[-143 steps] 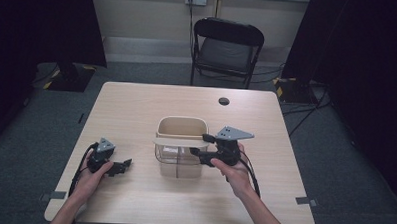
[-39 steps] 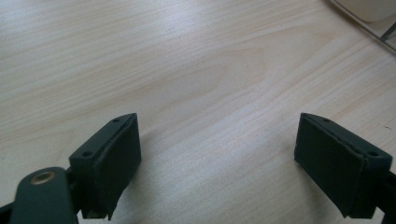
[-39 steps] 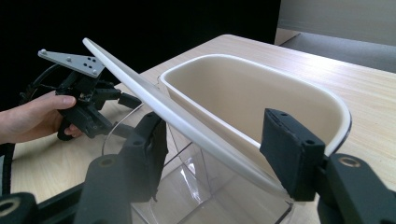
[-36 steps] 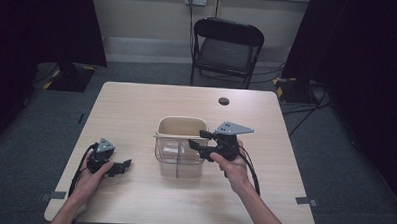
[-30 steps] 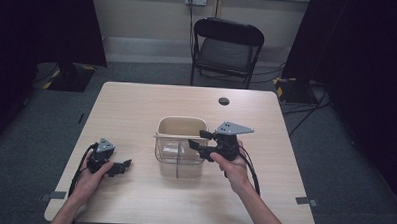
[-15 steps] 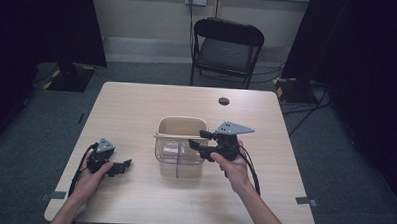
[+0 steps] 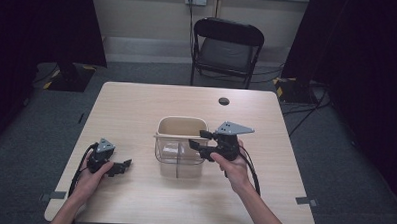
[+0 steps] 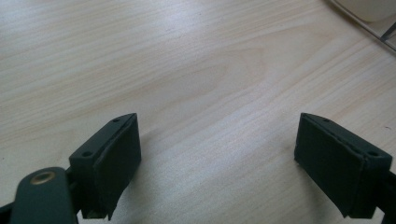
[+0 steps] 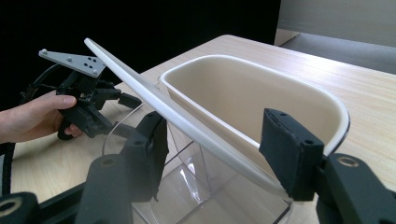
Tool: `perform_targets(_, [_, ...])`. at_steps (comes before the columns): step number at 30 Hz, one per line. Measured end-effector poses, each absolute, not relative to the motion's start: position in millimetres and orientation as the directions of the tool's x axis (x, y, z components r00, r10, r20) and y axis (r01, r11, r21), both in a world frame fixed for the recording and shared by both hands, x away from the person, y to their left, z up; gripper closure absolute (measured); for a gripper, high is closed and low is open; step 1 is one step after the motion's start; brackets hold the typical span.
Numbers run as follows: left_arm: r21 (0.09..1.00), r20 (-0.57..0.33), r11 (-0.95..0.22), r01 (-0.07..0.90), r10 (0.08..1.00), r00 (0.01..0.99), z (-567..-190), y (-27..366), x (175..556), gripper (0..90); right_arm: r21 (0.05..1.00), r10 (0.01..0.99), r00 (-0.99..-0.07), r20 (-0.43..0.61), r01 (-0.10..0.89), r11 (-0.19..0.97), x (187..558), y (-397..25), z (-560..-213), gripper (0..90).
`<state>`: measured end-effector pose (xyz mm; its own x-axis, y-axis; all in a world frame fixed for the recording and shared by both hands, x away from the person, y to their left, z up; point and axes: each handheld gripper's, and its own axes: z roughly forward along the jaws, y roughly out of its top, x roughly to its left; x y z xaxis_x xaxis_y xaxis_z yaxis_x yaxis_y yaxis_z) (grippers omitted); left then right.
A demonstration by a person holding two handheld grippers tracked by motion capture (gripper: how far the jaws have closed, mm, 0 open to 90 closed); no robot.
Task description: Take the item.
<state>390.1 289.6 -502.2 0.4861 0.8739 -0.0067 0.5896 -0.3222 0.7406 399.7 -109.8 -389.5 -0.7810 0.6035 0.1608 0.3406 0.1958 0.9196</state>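
Note:
A clear plastic container (image 7: 177, 161) stands mid-table with a beige bin (image 7: 182, 127) nested in its top. My right gripper (image 7: 196, 138) is at the container's right side, open. In the right gripper view its jaws (image 9: 219, 144) straddle a thin white handle (image 9: 140, 84) that runs over the beige bin (image 9: 243, 93), without pinching it. My left gripper (image 7: 124, 167) rests on the table to the left of the container, held in a hand, open. Between its jaws (image 8: 219, 158) lies only bare wood (image 8: 187, 70). It appears as well in the right gripper view (image 9: 122, 109).
A small black round object (image 7: 224, 101) lies on the table (image 7: 136, 105) toward its far edge. A black folding chair (image 7: 227, 48) stands beyond the table. Cables trail from both grippers toward the near edge.
Since the earliest frame my right gripper has shifted slightly away from me along the container's right side. Nothing has moved in the last second.

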Motion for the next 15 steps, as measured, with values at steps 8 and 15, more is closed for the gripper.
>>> perform_targets(8, [0.740,-0.007,-0.323,0.590,0.874,0.487,-502.1,289.7,390.1,14.0,0.921,0.602,-0.782,0.160,0.338,0.194,399.4,-110.1,-388.9,42.1])
perform_targets(15, [0.740,-0.006,-0.323,0.590,0.874,0.486,-502.1,289.6,390.1,14.0,0.921,0.602,-0.782,0.159,0.337,0.195,399.3,-110.1,-388.8,42.1])
